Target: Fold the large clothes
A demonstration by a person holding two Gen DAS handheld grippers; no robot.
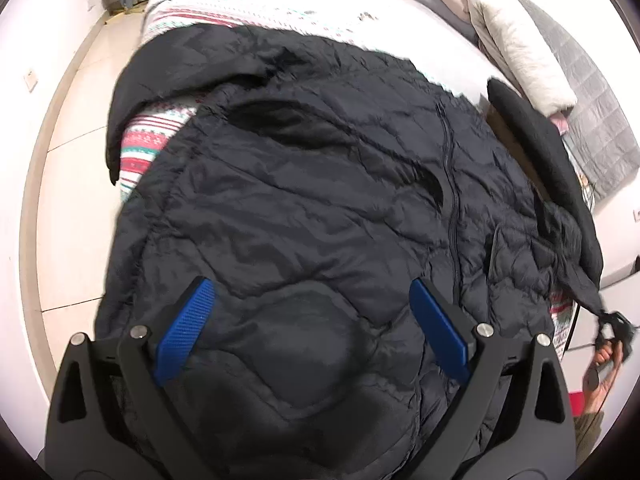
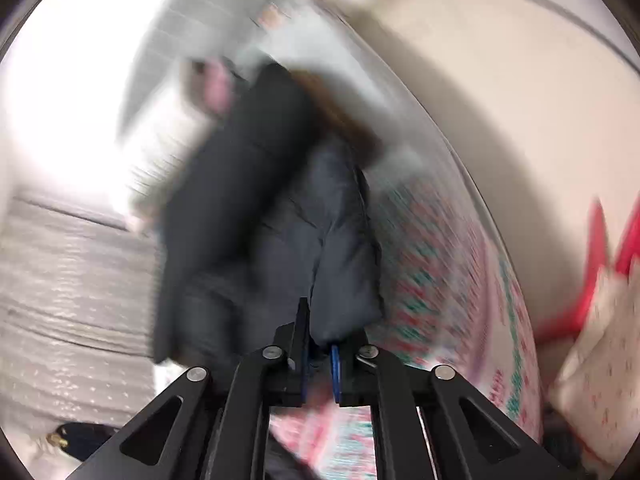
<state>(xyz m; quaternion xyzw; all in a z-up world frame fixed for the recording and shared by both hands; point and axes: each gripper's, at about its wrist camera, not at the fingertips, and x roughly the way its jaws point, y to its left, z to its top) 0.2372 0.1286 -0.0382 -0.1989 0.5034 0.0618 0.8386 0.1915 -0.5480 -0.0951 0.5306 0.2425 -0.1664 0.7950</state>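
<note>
Jacket (image 1: pixel 320 184) spread on bed (image 1: pixel 280 12), zipper running away from the left hand-held gripper (image 1: pixel 310 332), which hovers wide open, empty. Right hand-held gripper (image 2: pixel 320 356) pinches, apparently, a sleeve end; blurred.

Bed (image 1: pixel 280 4) w/ patterned blanket (image 1: pixel 148 140), pale tile floor (image 1: pixel 76 208), pillows (image 1: pixel 516 52).
</note>
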